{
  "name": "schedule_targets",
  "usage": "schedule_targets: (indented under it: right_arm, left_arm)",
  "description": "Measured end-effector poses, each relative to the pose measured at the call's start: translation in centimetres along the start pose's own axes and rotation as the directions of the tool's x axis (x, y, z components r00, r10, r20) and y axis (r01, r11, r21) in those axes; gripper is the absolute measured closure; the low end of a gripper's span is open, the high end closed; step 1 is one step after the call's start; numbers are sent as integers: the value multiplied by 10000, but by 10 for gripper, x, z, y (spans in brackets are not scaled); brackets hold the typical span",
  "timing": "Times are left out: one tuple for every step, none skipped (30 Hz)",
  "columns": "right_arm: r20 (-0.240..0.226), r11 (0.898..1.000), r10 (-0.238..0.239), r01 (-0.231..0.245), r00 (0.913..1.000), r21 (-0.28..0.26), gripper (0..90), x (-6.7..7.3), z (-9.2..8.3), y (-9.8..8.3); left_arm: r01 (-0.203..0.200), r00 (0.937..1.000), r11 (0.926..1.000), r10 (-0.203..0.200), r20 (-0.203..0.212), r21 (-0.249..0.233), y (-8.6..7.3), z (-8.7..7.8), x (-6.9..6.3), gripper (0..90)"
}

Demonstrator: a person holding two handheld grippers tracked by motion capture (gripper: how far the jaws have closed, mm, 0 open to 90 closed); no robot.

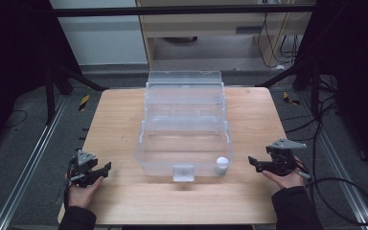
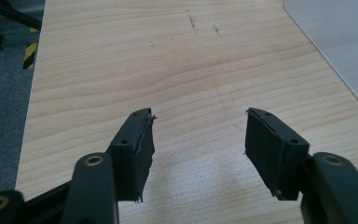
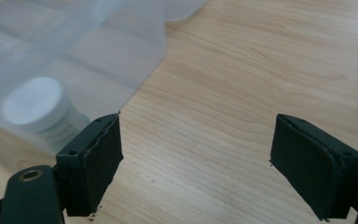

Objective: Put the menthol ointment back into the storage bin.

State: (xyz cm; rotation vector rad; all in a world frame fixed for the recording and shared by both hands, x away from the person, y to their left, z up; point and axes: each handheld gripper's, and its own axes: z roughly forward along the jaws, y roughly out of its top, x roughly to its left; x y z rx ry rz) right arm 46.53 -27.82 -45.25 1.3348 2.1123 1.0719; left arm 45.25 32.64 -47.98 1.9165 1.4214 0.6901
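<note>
Right gripper (image 1: 255,163) sits at the near right of the wooden counter (image 1: 124,139), held from below in the person's right hand (image 1: 287,178), and its jaws stand wide apart with nothing between them. It points toward the clear plastic bin (image 1: 184,139) that stands in the middle of the counter, and it is near the bin's right wall without touching it. In the right gripper view the two black pads (image 3: 98,161) frame bare wood, and the bin's frosted wall (image 3: 74,56) rises just beyond the left one. A small white-capped container (image 1: 222,165) stands upright inside the bin, in its near right corner, close against the front wall; through the plastic in the right gripper view its round white top (image 3: 32,100) shows blurred, just past the left pad. A clear latch tab (image 1: 183,173) sticks out from the middle of the bin's front wall, down at counter level. Behind the near compartment the bin steps up in further clear tiers toward the far edge of the counter. Left gripper (image 1: 106,169) rests at the near left of the counter in the person's left hand (image 1: 79,194), well apart from the bin, its jaws also apart and empty, though set closer together than the right pair. The left gripper view shows only wood grain between its pads (image 2: 140,149), with a corner of the bin (image 2: 340,42) at the upper right.
</note>
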Motion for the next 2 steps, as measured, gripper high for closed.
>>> schedule_targets:
  right_arm:
    - [83, 9999, 132, -133, 9999, 17, 157, -3, 2, -2]
    - [131, 9995, 317, -318, 9994, 41, 156, -4, 3, -4]
  left_arm:
    - [-8, 10000, 10000, 8, -4, 6, 0, 0, 0, 403]
    - [1, 10000, 10000, -1, -3, 9, 0, 0, 0, 397]
